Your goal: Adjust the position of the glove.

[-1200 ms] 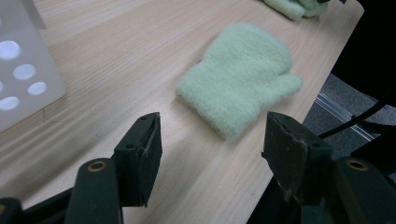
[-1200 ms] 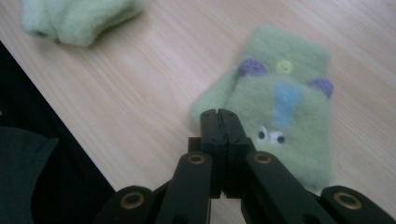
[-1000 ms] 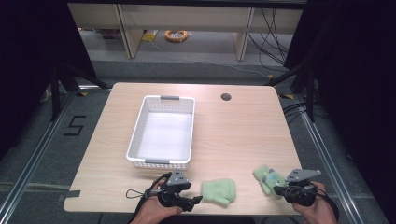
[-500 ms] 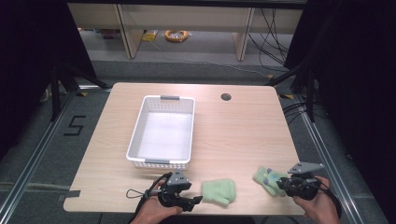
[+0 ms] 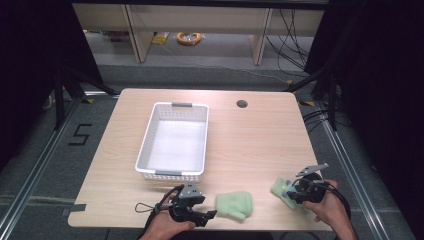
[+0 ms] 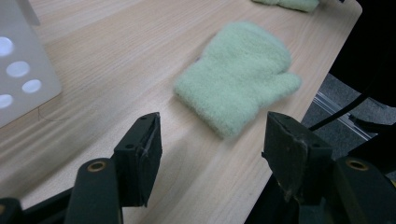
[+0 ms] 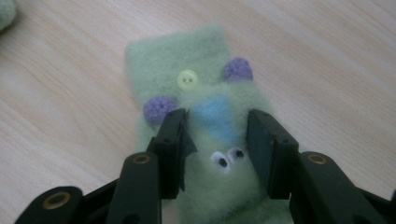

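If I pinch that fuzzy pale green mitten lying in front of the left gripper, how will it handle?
The fuzzy pale green mitten lies flat and slack on the wooden table, so it will probably droop from the pinch. Its fleecy pile should grip well. It looks light, and likely to slide if pushed.

We see a light wood worktop [image 5: 250,145] with a dark round hole [image 5: 242,104] near its far edge. A white basket [image 5: 174,141] stands left of centre. Along the near edge lie a plain green mitten [image 5: 234,204] and a decorated green mitten [image 5: 281,189], well apart.
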Available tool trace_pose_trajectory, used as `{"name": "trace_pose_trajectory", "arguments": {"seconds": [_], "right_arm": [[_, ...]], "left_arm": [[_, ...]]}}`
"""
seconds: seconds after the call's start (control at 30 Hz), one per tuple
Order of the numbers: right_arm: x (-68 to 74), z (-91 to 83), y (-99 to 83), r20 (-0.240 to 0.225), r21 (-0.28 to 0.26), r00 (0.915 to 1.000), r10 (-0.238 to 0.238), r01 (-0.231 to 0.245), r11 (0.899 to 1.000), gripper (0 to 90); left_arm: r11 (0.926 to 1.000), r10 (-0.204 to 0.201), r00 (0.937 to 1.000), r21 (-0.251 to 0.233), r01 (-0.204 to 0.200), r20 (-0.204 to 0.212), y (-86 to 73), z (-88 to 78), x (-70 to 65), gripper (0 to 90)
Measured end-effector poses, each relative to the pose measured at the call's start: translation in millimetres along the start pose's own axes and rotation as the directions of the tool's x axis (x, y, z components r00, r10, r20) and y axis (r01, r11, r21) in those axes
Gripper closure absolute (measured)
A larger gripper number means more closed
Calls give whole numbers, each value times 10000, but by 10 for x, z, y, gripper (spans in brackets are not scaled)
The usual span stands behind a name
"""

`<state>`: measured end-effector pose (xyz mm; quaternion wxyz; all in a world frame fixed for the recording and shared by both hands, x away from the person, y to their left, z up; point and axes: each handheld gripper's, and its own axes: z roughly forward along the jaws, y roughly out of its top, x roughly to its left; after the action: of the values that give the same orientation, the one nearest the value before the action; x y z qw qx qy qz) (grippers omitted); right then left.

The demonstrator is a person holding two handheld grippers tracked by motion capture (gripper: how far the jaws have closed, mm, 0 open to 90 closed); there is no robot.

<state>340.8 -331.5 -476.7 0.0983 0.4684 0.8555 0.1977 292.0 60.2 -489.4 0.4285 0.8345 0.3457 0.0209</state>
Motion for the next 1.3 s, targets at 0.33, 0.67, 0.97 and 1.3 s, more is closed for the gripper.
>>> {"name": "trace_pose_trajectory", "arguments": {"seconds": [0.33, 0.67, 0.97, 1.3], "right_arm": [[-3, 11, -9, 10, -81, 9977, -672, 672, 9977, 819], [44, -134, 41, -318, -764, 9930, -1137, 1111, 9909, 853], [307, -384, 252, -639, -1987, 9681, -2424, 2256, 9537, 853], [823, -291, 575, -1634, -2593, 8967, -4114, 3633, 8949, 850]], "left_arm": [[9998, -161, 9998, -112, 162, 72, 10, -32, 13, 367], [9990, -377, 9992, -243, 373, -144, 0, -69, 61, 367], [9993, -319, 9994, -192, 316, -113, 5, -77, 69, 367], [9994, -337, 9993, -121, 335, -156, 12, -94, 89, 316]]}}
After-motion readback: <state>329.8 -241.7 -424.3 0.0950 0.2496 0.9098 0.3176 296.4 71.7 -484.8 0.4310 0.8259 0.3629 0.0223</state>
